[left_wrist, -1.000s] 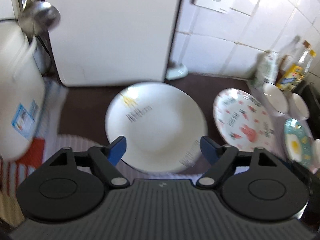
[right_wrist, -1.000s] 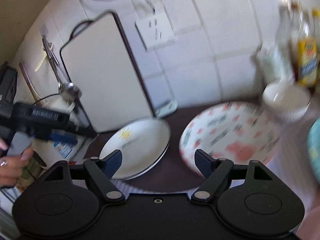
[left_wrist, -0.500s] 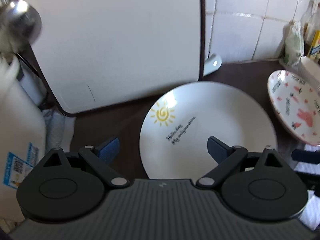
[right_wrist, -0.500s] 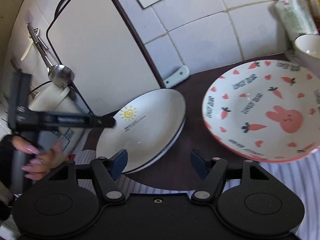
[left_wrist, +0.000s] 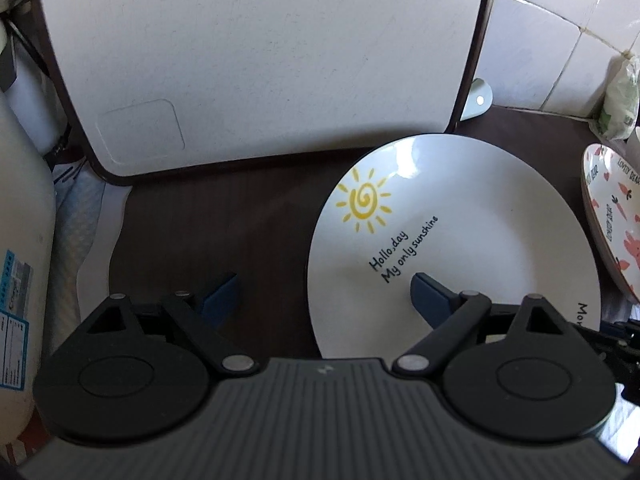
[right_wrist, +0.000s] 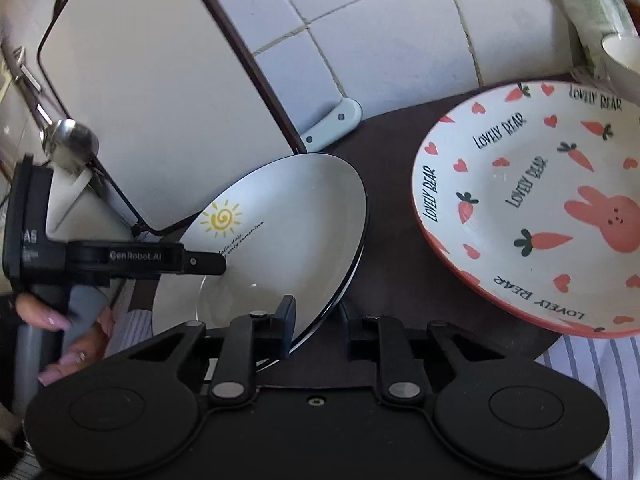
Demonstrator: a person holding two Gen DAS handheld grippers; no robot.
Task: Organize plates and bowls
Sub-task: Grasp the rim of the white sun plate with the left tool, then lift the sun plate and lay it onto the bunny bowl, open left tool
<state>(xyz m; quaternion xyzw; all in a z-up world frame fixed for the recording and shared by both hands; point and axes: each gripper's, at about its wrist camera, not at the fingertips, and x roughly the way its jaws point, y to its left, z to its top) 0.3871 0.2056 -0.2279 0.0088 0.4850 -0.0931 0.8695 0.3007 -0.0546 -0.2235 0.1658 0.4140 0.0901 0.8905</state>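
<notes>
Gripping the near rim of the sun plate (right_wrist: 280, 216), the right gripper (right_wrist: 316, 332) has just been closing its jaws, and the plate's dark edge now sits between them; one blue pad lies on the white upper face, while the other finger is under the rim and mostly hidden. This plate shows a yellow sun and black writing, and it lies on top of another plate of the same shape on the dark desk (left_wrist: 208, 220). Its far edge is just in front of a large white cutting board (left_wrist: 260, 52) that leans upright against the tiled wall (right_wrist: 380, 28).

The left gripper (left_wrist: 320, 296) hangs over the left rim of the same plate with jaws wide apart and holding nothing; one finger is above the bare desk, the other above the plate's face. In the right wrist view a hand (right_wrist: 72, 332) holds this gripper's handle.

To the right of the sun plate, apart from it, stands the rabbit bowl (right_wrist: 540, 184) with carrots, hearts and the words "LOVELY BEAR". A metal ladle (right_wrist: 72, 144) hangs beside the board.
</notes>
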